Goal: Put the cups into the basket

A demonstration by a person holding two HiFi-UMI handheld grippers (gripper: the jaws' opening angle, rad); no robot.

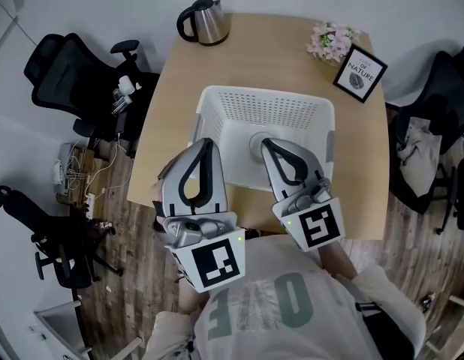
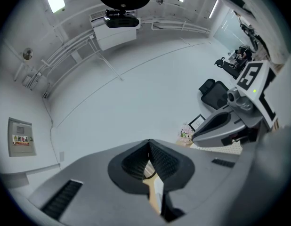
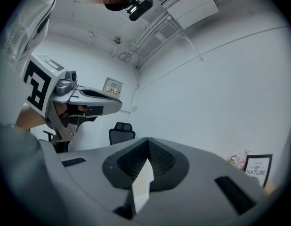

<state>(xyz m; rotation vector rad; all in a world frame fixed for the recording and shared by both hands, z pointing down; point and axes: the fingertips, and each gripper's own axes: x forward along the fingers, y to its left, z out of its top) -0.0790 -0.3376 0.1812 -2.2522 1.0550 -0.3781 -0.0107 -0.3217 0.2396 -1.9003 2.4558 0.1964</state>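
1. A pale wooden surface (image 1: 277,51) carries a white perforated basket (image 1: 217,103) at its middle. A steel kettle (image 1: 206,21) stands at the far left corner. A small posy of pink flowers (image 1: 329,41) and a black-framed sign (image 1: 360,73) stand at the far right corner.
2. Black office chairs stand around the surface: one (image 1: 67,70) to the left and another (image 1: 435,126) to the right with cloth draped over it. A tangle of cables (image 1: 78,175) lies on the wooden floor at the left.
3. The left tongs (image 1: 204,142) and the right tongs (image 1: 268,142) are held high, close under the head camera and side by side. In that view they cover the basket's near wall and part of its inside.
4. Each gripper view shows its own tongs pressed together at the tips with nothing gripped. Both point toward bare wall and ceiling fittings.
5. A pale rounded shape (image 1: 256,147) on the basket floor, just beside the tip of the right tongs, may be a cup. Most of it is hidden, so this is uncertain.
6. Through the slit below the closed tips, the left gripper view shows a sliver of wood. The right gripper view shows a strip of the basket's perforated wall.
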